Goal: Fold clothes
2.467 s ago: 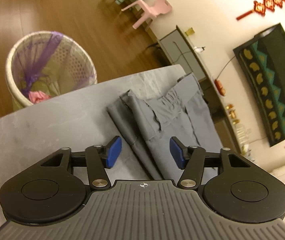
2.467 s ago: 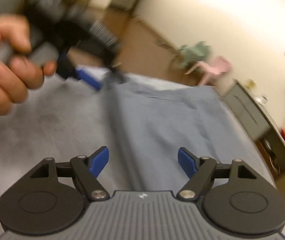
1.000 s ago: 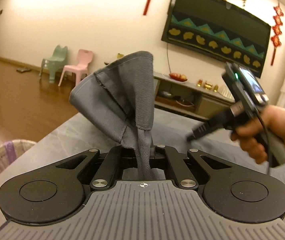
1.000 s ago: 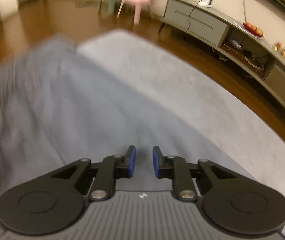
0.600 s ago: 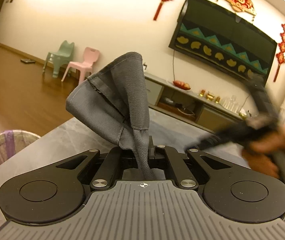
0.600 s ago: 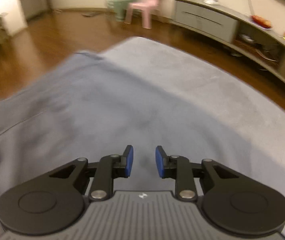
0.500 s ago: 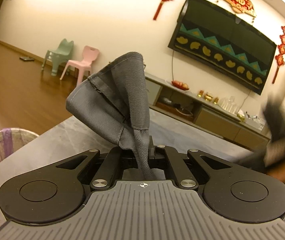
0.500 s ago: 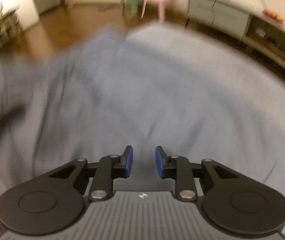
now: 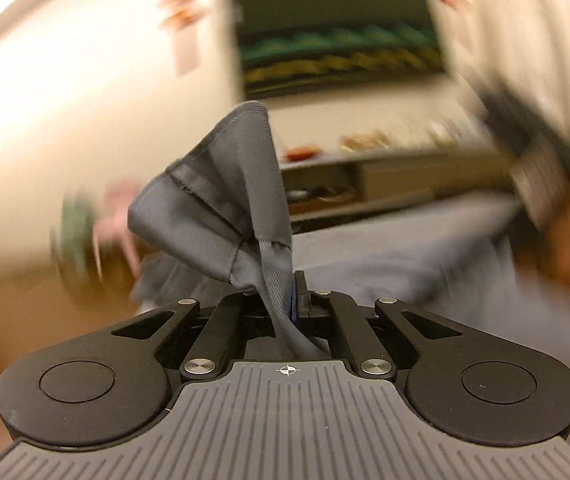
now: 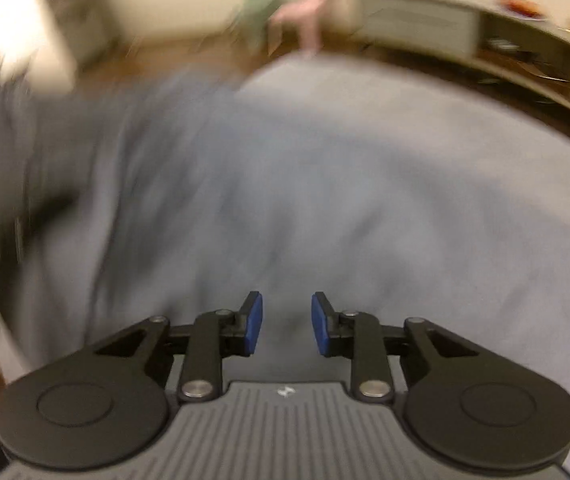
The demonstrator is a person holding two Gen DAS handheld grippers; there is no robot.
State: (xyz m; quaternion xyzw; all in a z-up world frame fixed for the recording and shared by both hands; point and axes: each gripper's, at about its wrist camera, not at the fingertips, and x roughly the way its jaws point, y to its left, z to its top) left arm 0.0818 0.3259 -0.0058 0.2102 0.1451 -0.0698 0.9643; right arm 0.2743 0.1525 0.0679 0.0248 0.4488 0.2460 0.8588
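My left gripper [image 9: 285, 304] is shut on a bunched corner of the grey garment [image 9: 221, 208], which stands up in front of the camera. The rest of the garment lies blurred on the table [image 9: 425, 264] behind it. The right gripper and the hand holding it show as a dark blur [image 9: 545, 184] at the right of the left wrist view. In the right wrist view my right gripper [image 10: 287, 324] is partly open and empty, a narrow gap between its blue pads [image 10: 253, 322], above the grey garment [image 10: 145, 184] spread on the table [image 10: 465, 184].
A TV cabinet [image 9: 385, 188] stands along the far wall under a dark wall hanging [image 9: 341, 36]. A pink chair [image 10: 309, 12] and a green chair [image 10: 261, 0] stand on the wooden floor beyond the table. Both views are motion-blurred.
My left gripper, still holding the garment corner, has swung so the wall hanging is now centred. My right gripper has opened slightly and moved over the cloth.
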